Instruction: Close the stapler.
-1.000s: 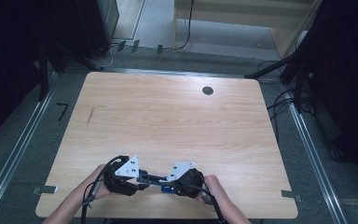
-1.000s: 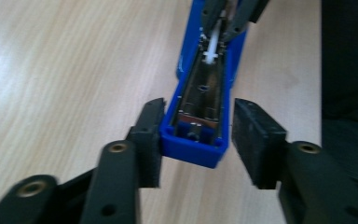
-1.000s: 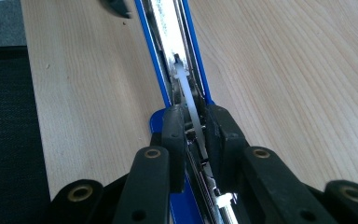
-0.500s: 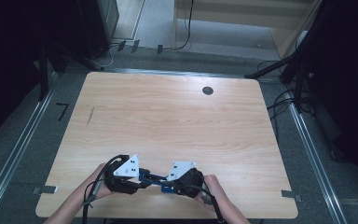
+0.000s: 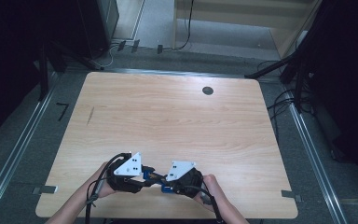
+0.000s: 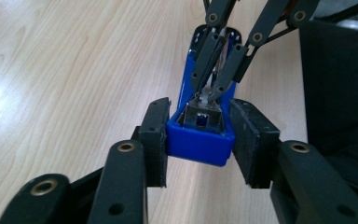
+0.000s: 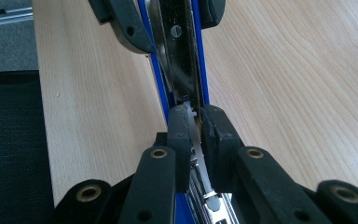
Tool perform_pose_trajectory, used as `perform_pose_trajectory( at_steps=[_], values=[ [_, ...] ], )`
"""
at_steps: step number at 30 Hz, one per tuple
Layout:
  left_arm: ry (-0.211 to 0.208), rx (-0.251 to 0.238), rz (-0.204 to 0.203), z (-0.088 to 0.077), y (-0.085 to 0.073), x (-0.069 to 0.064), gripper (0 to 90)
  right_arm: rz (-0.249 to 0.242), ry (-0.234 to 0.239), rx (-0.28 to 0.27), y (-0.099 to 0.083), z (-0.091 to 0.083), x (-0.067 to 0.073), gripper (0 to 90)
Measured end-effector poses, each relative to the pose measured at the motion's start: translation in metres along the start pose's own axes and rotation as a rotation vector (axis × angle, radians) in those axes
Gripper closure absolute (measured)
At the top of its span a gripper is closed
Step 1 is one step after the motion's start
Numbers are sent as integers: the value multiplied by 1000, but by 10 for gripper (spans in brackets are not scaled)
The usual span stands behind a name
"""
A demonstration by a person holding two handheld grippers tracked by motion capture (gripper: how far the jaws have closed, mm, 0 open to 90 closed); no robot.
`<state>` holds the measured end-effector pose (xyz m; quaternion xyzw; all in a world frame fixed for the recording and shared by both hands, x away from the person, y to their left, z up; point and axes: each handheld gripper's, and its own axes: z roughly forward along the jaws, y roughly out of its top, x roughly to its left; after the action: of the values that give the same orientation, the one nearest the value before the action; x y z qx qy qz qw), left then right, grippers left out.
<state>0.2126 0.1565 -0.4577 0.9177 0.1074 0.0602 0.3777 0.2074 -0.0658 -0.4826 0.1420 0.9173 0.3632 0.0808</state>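
From the high view, your two hands sit near the table's (image 5: 177, 116) near edge, a little left of its middle. Your left claw (image 5: 142, 176) and your right claw (image 5: 164, 179) point at each other, tips almost meeting, with a blue stapler (image 5: 153, 177) bridging the small gap between them. A dark round spot (image 5: 208, 90) lies well apart, toward the far right corner of the table.

In the left gripper view, your left claw (image 6: 199, 140) is pinching the blue stapler (image 6: 200, 140) by its blunt end, one pad pressed on each side wall. The stapler runs away from you just above the wood, and your right claw (image 6: 209, 95) comes down onto its open top from the far side, its tips close together on the pale inner piece.

In the right gripper view, your right claw (image 7: 196, 140) is nearly pressed together, pinching a thin metal strip (image 7: 196, 144) of the stapler's inside. The stapler (image 7: 179, 56) stretches ahead, blue walls flanking the shiny metal channel, and your left claw's pads (image 7: 128, 23) clamp its far end.
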Motion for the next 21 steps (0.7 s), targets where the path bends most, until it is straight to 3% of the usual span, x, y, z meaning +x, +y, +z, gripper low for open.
perform_pose_trajectory(
  at_steps=[10,15,21],
  values=[
    [-15,34,-10,5,-7,2,561,4,-12,-10,0,-3,-2,831],
    [5,-18,-18,16,-9,-2,623,10,-11,-13,-1,-6,-4,832],
    [20,-54,-6,28,-5,-7,623,9,-15,-10,-1,-7,-4,835]
  ],
)
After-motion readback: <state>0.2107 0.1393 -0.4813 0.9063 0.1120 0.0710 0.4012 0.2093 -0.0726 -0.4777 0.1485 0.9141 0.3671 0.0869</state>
